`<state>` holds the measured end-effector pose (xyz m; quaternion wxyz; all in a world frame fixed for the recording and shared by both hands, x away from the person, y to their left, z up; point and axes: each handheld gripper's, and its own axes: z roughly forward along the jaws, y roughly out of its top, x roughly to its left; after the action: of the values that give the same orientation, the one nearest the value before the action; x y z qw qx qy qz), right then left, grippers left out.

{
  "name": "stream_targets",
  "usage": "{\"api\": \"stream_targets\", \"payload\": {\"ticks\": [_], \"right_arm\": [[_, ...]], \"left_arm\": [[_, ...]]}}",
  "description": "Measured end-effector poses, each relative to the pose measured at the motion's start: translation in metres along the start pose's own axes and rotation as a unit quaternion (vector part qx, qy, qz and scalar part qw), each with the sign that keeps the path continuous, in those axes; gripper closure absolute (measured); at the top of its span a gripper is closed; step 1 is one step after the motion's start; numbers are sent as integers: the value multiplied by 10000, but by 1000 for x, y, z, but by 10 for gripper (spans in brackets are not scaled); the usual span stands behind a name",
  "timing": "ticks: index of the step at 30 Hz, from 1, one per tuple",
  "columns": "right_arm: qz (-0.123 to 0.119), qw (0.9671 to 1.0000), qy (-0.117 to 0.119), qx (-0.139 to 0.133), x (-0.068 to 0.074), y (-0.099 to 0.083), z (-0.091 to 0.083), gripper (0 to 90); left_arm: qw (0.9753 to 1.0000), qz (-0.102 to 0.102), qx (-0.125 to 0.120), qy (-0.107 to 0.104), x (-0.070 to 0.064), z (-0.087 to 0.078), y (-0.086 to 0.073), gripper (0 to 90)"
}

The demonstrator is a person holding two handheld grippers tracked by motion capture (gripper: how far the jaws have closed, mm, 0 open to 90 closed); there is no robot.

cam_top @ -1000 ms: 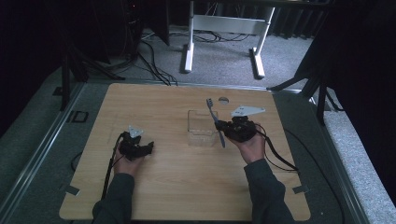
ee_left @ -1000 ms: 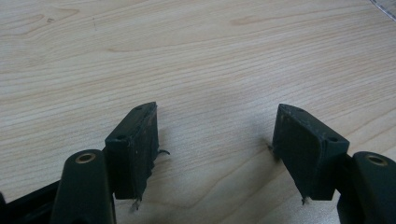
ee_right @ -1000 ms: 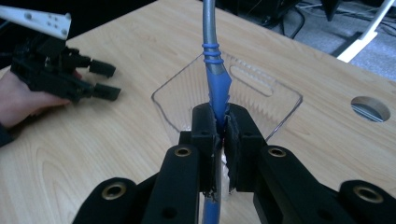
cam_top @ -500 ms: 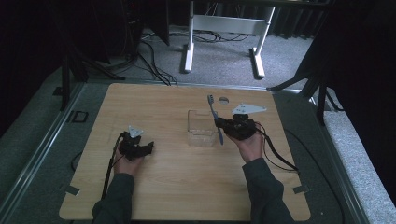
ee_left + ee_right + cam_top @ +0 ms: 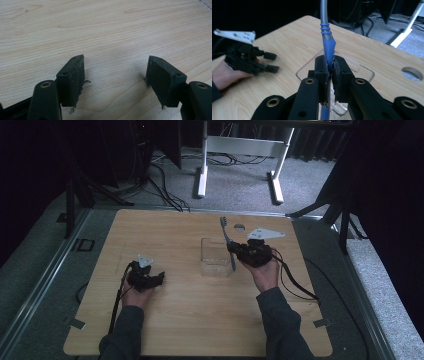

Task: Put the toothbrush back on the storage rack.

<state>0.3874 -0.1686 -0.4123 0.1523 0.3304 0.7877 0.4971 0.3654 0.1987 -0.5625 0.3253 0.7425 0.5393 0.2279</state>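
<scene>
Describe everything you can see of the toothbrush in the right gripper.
The toothbrush has a blue handle with ribbed rings that passes into a grey neck; from the high view its head points toward the table's far edge. It looks like plastic. The right gripper is shut on the blue handle, and the handle's lower end sticks out below the jaws. It is held above a clear container on the wooden table; whether it touches the container cannot be told.
</scene>
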Motion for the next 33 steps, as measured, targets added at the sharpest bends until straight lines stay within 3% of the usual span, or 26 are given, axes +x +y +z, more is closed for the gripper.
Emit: {"api": "stream_targets", "payload": {"ticks": [13, 24, 33], "right_arm": [[296, 9991, -71, -309, -6, 5, 0, 825], [427, 9978, -105, -490, -10, 8, -1, 825], [447, 9954, -181, -827, -13, 10, -1, 825]], "left_arm": [[10000, 8, 1, 2, 0, 0, 0, 319], [10000, 14, 11, -1, 0, 0, 0, 319], [10000, 12, 4, 0, 0, 0, 0, 318]]}}
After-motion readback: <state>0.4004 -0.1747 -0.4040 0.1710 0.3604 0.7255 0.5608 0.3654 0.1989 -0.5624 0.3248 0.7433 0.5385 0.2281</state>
